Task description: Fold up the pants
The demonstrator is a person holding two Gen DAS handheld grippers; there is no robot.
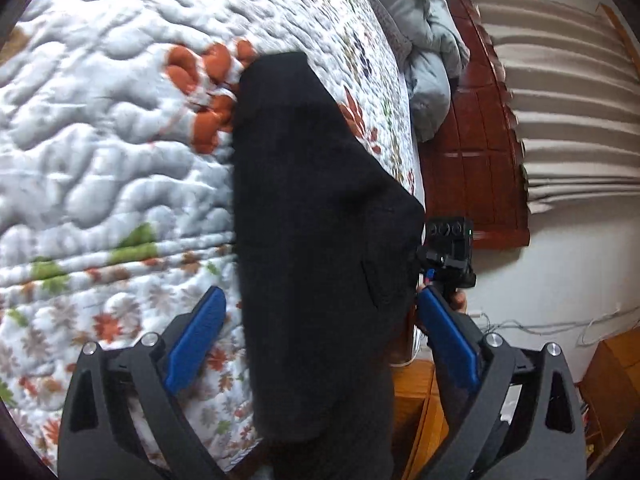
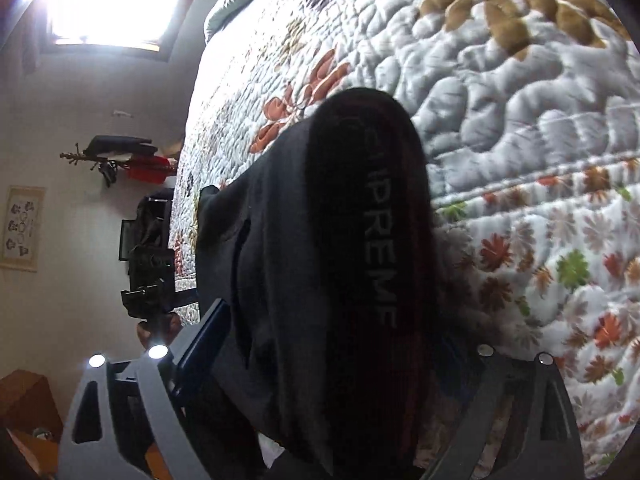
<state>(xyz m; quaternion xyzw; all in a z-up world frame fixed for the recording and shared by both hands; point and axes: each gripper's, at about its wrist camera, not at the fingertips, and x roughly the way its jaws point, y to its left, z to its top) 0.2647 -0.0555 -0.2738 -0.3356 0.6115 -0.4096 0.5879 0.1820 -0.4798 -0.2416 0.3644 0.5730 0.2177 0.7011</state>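
The black pants (image 1: 316,240) lie along the edge of a quilted floral bedspread (image 1: 100,140). In the left wrist view my left gripper (image 1: 320,312) is open, its blue fingers (image 1: 196,340) standing on either side of the pants' near end. The other gripper's camera block (image 1: 450,248) shows beside the pants. In the right wrist view the pants (image 2: 320,260) carry grey lettering on a dark band and fill the middle. My right gripper (image 2: 332,332) stands wide around them; its left finger (image 2: 204,340) shows, the right one is hidden by cloth.
A grey duvet (image 1: 428,68) is bunched at the bed's far end by a red-brown headboard (image 1: 476,152). Wooden furniture (image 1: 416,404) stands below the bed edge. A bright window (image 2: 108,0) and a wall rack (image 2: 120,156) are on the left.
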